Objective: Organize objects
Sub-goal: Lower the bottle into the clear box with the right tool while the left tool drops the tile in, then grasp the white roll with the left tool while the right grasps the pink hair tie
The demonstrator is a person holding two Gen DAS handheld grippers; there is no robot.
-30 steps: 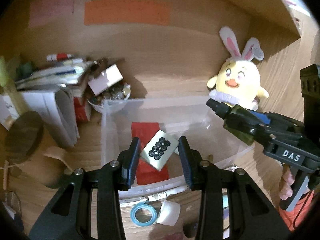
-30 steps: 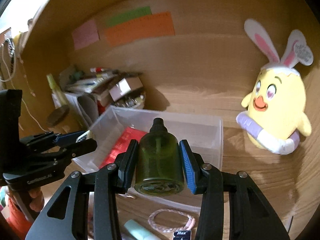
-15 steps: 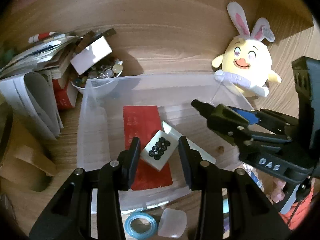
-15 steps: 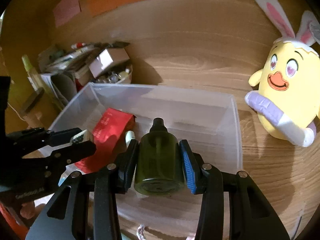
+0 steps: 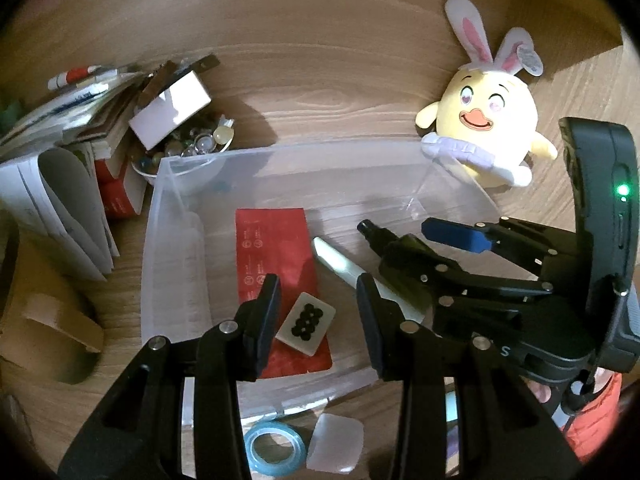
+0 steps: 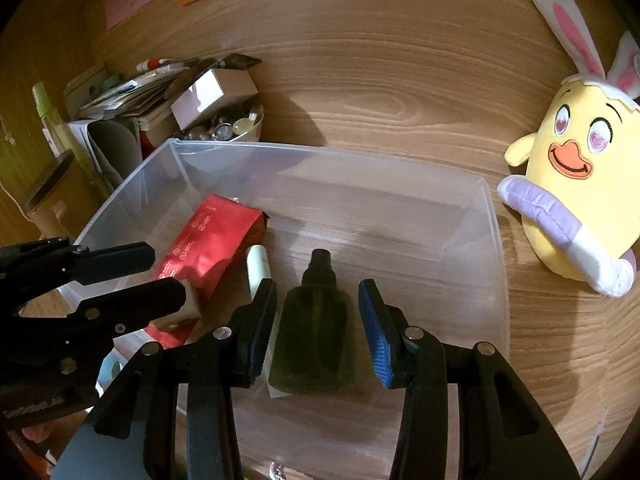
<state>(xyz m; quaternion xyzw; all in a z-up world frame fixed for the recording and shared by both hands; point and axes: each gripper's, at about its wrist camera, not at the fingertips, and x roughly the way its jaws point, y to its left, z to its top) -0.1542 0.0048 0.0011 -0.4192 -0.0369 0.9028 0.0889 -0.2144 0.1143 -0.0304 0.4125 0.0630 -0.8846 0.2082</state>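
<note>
Over the clear plastic storage bin [image 5: 172, 240] on the wood-grain desk [image 5: 320, 92], left wrist view: the left gripper [image 5: 318, 312] has its black fingers [image 5: 264, 320] clamped on a small cream mahjong-style tile with black dots [image 5: 306, 322], held above a flat red foil packet [image 5: 272, 248] lying on the bin floor beside a pale cylindrical stick [image 5: 340, 266]. A blue tape ring [image 5: 274, 446] and a frosted square cap [image 5: 336, 438] lie outside the near wall.

Right wrist view: the right gripper [image 6: 318, 324] has its fingers clamped on a dark olive, smooth-sided pump bottle [image 6: 314, 332], nozzle forward, inside the bin. A yellow plush chick with rabbit ears [image 6: 576, 184] stands beside the bin's far corner.

Probable risks: the glossy bottle may roll when let go; the tile could bounce off the slick packet; the two grippers, close together, might collide.
</note>
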